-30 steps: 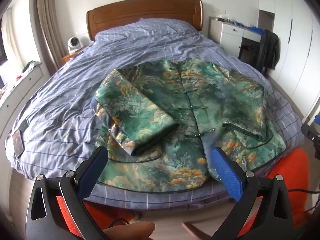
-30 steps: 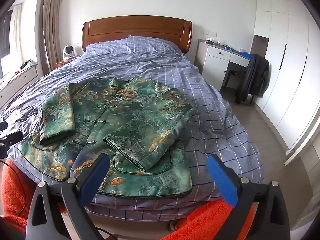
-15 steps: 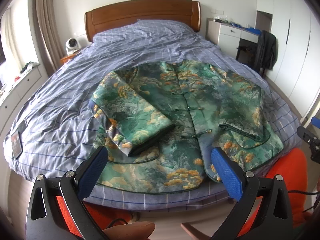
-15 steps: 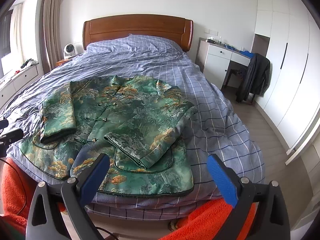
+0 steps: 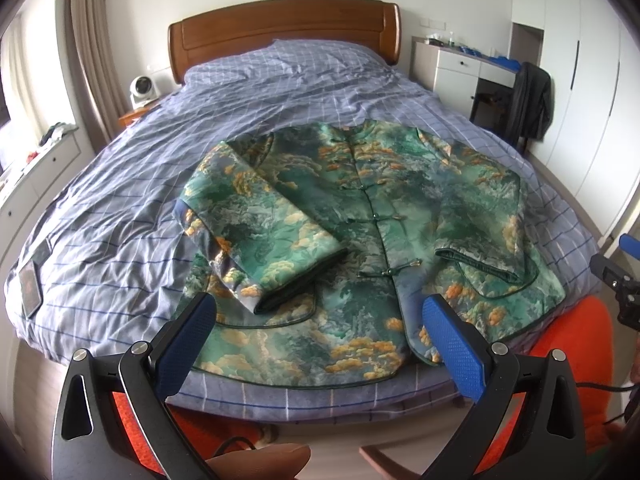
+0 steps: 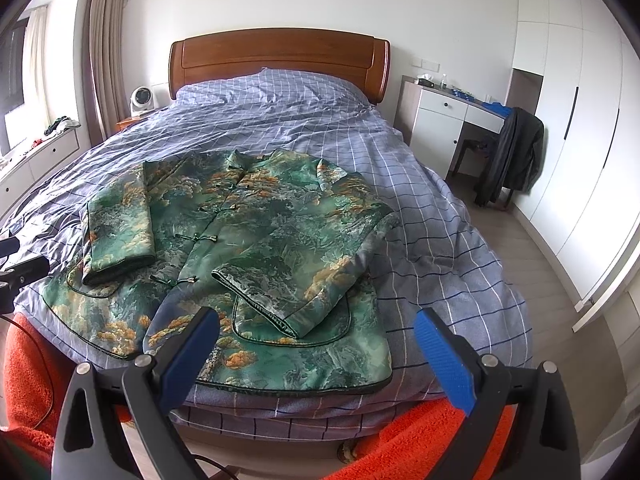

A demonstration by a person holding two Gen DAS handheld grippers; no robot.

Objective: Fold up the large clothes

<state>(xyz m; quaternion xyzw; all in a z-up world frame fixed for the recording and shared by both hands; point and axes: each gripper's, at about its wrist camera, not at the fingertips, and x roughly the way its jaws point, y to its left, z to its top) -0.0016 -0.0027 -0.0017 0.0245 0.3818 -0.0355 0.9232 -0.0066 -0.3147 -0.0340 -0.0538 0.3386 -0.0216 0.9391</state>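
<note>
Looking along my left gripper [image 5: 318, 338], I have its two blue pads spread wide with nothing between them, held above the foot of the bed [image 5: 120, 208]. Beyond the tips lies the green brocade jacket [image 5: 372, 240], front up on the checked blue cover, collar toward the wooden headboard [image 5: 284, 28] and hem nearest me, close to the bed's edge. Its sleeve on the left side of this view [image 5: 264, 236] is folded in across the chest, cuff pointing at my left pad; the other sleeve [image 5: 476, 236] is folded in too. My pads frame the hem without touching it. My right gripper's tip shows at the right edge. Orange fabric shows below the bed edge.

Switching to my right gripper [image 6: 316, 346]: pads likewise wide apart, empty. The jacket [image 6: 256, 240] sits ahead and to the left, its near hem corner between and just beyond my fingertips. The sleeve nearer this side [image 6: 308, 280] lies folded diagonally over the front, cuff toward me. A dark garment [image 6: 512, 156] hangs over a chair by the white desk [image 6: 444, 116], well apart.
</note>
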